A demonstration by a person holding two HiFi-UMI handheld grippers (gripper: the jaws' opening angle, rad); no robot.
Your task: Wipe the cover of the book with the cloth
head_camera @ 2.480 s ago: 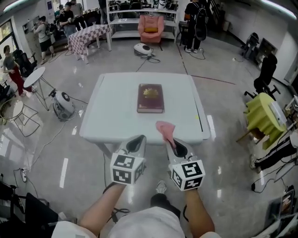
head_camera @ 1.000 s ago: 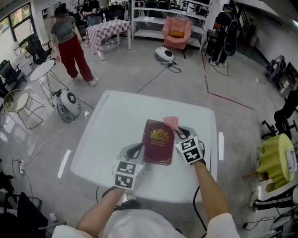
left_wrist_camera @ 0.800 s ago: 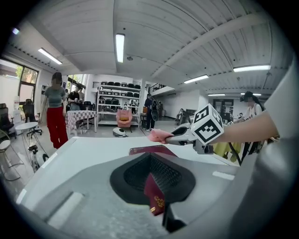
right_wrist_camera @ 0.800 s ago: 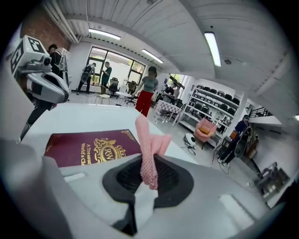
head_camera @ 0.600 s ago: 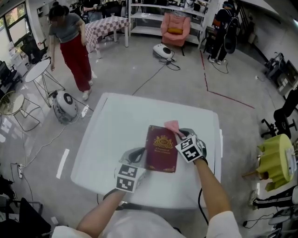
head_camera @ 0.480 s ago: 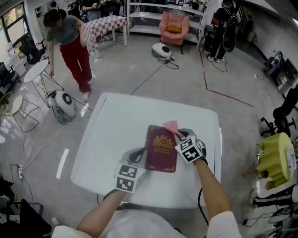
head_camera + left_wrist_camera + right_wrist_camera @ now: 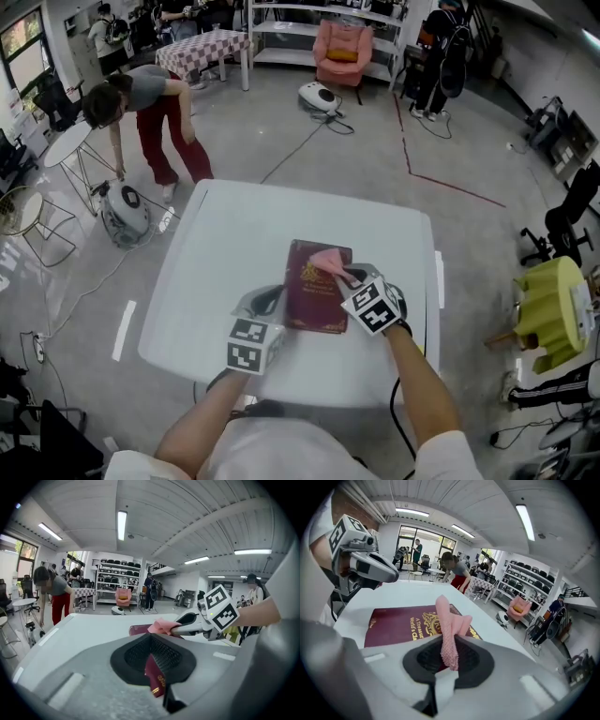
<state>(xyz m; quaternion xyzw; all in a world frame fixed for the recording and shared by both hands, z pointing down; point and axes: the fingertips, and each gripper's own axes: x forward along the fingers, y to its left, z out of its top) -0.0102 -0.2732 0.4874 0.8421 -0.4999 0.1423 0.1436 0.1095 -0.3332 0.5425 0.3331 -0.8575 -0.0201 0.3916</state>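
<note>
Book (image 7: 306,302) lies flat on the white table (image 7: 225,244), just below the middle of the head view, its maroon cover with gold print facing up. The left gripper (image 7: 270,300) sits at the book's left edge. In the left gripper view its 2 jaws are closed with the maroon edge pinched between them, so it looks to be pinning the book in place. The right gripper (image 7: 349,278) is clamped on the pink cloth (image 7: 327,260), which sticks up out of the jaws in a loose fold over the upper right part of the cover. I cannot tell whether the cloth touches the cover.

To wipe well, the fold likely needs tipping down so that a broad face of cloth, not the jaw tips, meets the cover. Long, even strokes from 1 edge to the other, each overlapping the last, would suit, with light pressure so the hard jaws don't scrape the gold print. A firm left grip should stop the book sliding on the smooth table. Strokes running away from the left gripper would probably keep the 2 tools from colliding
</note>
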